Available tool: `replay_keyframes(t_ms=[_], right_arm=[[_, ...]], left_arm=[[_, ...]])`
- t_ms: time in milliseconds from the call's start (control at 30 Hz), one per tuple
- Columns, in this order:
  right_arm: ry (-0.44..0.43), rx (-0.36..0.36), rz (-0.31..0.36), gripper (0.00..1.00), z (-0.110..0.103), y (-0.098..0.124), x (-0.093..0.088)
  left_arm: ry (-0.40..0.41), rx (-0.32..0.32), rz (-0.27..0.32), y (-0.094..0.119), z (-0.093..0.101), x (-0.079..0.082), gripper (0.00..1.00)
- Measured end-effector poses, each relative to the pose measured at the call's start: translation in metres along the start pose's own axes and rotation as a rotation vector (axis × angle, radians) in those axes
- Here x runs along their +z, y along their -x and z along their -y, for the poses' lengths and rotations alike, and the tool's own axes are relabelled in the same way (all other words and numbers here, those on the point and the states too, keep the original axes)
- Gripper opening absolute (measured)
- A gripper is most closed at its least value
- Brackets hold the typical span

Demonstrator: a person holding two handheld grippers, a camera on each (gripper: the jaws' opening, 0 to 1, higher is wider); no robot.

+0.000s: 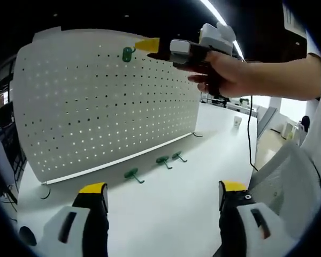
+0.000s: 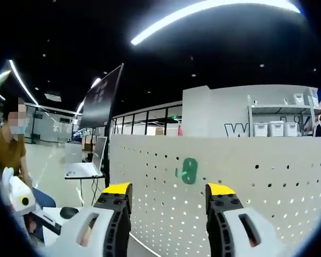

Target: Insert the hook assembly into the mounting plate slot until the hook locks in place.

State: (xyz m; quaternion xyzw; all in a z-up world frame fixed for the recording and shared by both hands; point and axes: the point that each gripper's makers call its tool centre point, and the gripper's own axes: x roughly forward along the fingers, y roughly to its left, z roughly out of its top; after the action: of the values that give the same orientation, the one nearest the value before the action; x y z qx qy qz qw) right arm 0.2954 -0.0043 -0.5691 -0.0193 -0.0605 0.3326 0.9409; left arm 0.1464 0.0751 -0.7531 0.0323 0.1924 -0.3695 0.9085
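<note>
— Three green hooks (image 1: 164, 160) lie loose on the white table (image 1: 203, 176), in a row just in front of the foot of the white pegboard (image 1: 96, 107). One more green hook (image 1: 128, 54) sits on the board itself, high up near its top edge.

— Where are your fingers?

— My left gripper (image 1: 163, 198) hangs low over the table, its yellow-tipped fingers (image 1: 93, 188) spread wide with nothing between them. The loose hooks lie beyond them, well apart.

— And the right one?

— My right gripper (image 2: 168, 195) points straight at the perforated panel (image 2: 257, 176). Its fingers (image 2: 116, 188) stand apart too, released, and the mounted hook (image 2: 189, 171) shows in the gap just above their tips. From the left gripper view my hand (image 1: 224, 72) carries that gripper (image 1: 147, 45) up near the top of the board, with one yellow tip just beside the hook. Whether it touches the hook, I cannot tell.

— Is the hook seated?

— It stands upright against the board, over the holes. Whether it has locked, I cannot tell.

— Anything else around?

— A person (image 2: 10, 144) sits off to one side beyond the board's edge, and shelves with white bins (image 2: 275, 127) stand behind the board.
</note>
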Motion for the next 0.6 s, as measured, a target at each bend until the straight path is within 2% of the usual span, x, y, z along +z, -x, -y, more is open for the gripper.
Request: replay_keyframes(t_ms=[167, 400, 600], right_arm=[[0.009, 0.019, -0.012, 0.56, -0.003, 0.02, -0.008], [0.044, 0.033, -0.073, 0.56, 0.001, 0.052, -0.029], [0.034, 0.018, -0.104, 0.57, 0.006, 0.076, -0.045]], left_arm=[[-0.002, 0.0, 0.012, 0.001, -0.001, 0.004, 0.88], [-0.007, 0.004, 0.016, 0.001, -0.002, 0.005, 0.88], [-0.007, -0.006, 0.036, 0.0, -0.001, 0.01, 0.88]])
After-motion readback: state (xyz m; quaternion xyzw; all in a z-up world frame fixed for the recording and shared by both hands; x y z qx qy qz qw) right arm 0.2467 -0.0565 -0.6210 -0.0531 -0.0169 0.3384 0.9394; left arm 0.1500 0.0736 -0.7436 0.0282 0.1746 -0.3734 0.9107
